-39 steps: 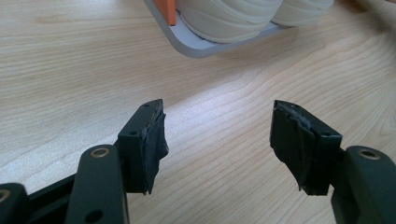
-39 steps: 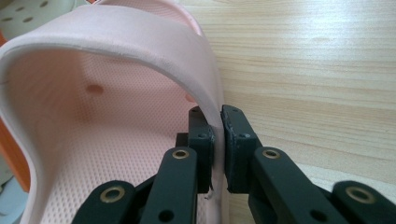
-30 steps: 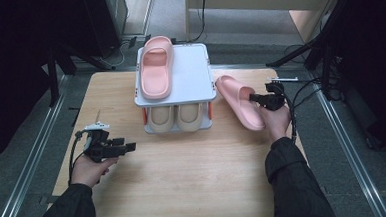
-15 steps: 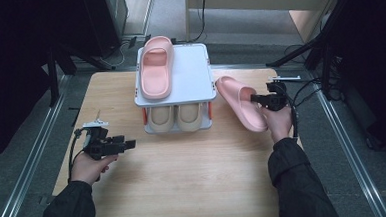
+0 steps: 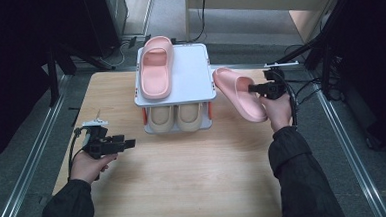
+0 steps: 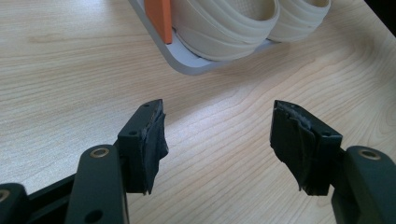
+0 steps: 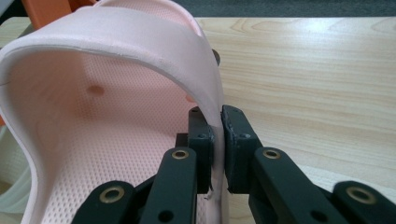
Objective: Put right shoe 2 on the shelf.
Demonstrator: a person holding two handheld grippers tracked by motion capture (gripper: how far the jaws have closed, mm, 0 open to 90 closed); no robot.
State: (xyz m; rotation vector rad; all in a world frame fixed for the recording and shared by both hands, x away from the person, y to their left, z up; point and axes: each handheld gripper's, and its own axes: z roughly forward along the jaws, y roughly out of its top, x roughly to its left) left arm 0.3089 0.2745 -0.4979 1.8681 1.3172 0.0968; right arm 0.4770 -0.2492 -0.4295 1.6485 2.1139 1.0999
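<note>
The right claw (image 5: 254, 88) is clamped on a pink slipper (image 5: 239, 93). In the right gripper view its two jaws pinch the thin edge of the slipper's strap (image 7: 140, 42) with almost no gap between them. In the high view the slipper hangs tilted at the right side of the bench (image 5: 185, 189), just beside the right edge of a small two-level rack (image 5: 189, 78), and appears to be lifted off the wood, with its toe end pointing toward the rack's top shelf.

A second pink slipper (image 5: 155, 73) lies flat on the left half of that top shelf, pointing away toward the far side. The right half of the shelf is bare. On the lower level of the rack sits a pair of cream slippers (image 5: 177, 117), side by side, with orange posts (image 5: 144, 117) at the rack's corners.

The left claw (image 5: 127, 143) is held low over the near left part of the bench, well apart from the rack. In the left gripper view its jaws stand wide open with nothing between them, pointing toward the rack's near corner and the cream slippers.
</note>
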